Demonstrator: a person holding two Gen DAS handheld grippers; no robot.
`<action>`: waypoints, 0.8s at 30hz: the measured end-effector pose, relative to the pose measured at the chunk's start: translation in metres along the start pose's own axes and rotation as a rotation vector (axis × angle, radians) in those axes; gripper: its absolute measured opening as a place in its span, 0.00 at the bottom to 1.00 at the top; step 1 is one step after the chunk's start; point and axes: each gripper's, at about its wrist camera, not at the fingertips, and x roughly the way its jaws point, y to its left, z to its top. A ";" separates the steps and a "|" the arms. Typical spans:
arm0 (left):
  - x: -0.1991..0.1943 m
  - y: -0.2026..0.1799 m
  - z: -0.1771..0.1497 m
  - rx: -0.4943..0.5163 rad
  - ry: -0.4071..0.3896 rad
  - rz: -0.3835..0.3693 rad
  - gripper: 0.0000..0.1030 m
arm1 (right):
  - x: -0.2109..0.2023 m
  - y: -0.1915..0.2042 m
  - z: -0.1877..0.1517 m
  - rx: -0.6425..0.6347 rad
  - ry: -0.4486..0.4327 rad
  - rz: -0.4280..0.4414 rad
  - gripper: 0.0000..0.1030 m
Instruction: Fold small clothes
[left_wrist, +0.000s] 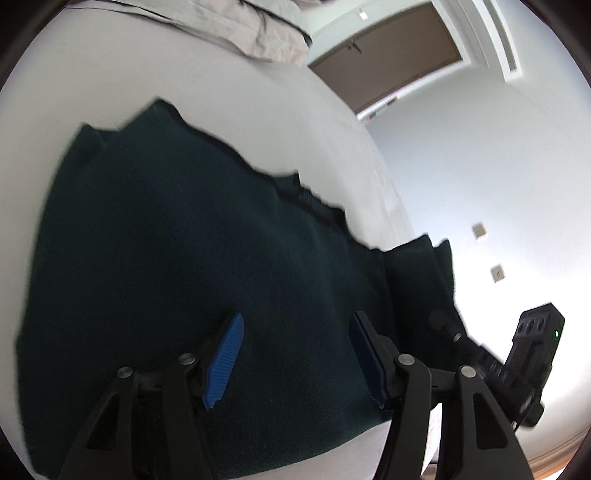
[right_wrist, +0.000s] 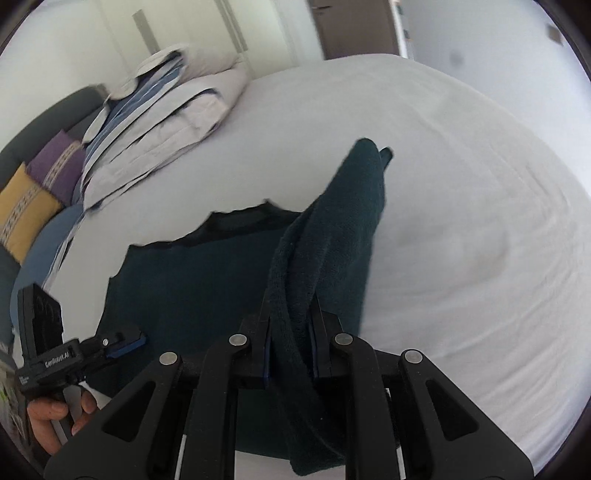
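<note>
A dark teal knit sweater (left_wrist: 184, 258) lies spread on a white bed (left_wrist: 258, 110). My left gripper (left_wrist: 295, 325) is open just above the sweater's body, its blue pads (left_wrist: 225, 362) wide apart with nothing between them. My right gripper (right_wrist: 290, 314) is shut on a sleeve (right_wrist: 332, 236) of the sweater (right_wrist: 184, 288), whose fabric runs up between the fingers and lies out to the far right. The left gripper (right_wrist: 123, 341) also shows at the left of the right wrist view. The right gripper (left_wrist: 443, 326) shows at the right of the left wrist view.
Folded pale bedding and striped pillows (right_wrist: 155, 122) are stacked at the head of the bed, with yellow and purple cushions (right_wrist: 33, 184) beside them. A brown door (left_wrist: 388, 55) and white wall lie beyond the bed. The white sheet (right_wrist: 461, 221) stretches to the right.
</note>
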 end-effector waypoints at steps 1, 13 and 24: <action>-0.006 0.004 0.005 -0.019 -0.013 -0.019 0.63 | 0.006 0.024 0.000 -0.064 0.014 0.011 0.13; 0.009 0.011 0.022 -0.052 0.072 -0.031 0.69 | 0.054 0.077 -0.033 -0.116 0.134 0.205 0.36; 0.051 -0.035 0.013 0.052 0.181 0.065 0.66 | -0.047 0.027 -0.104 0.006 0.033 0.314 0.72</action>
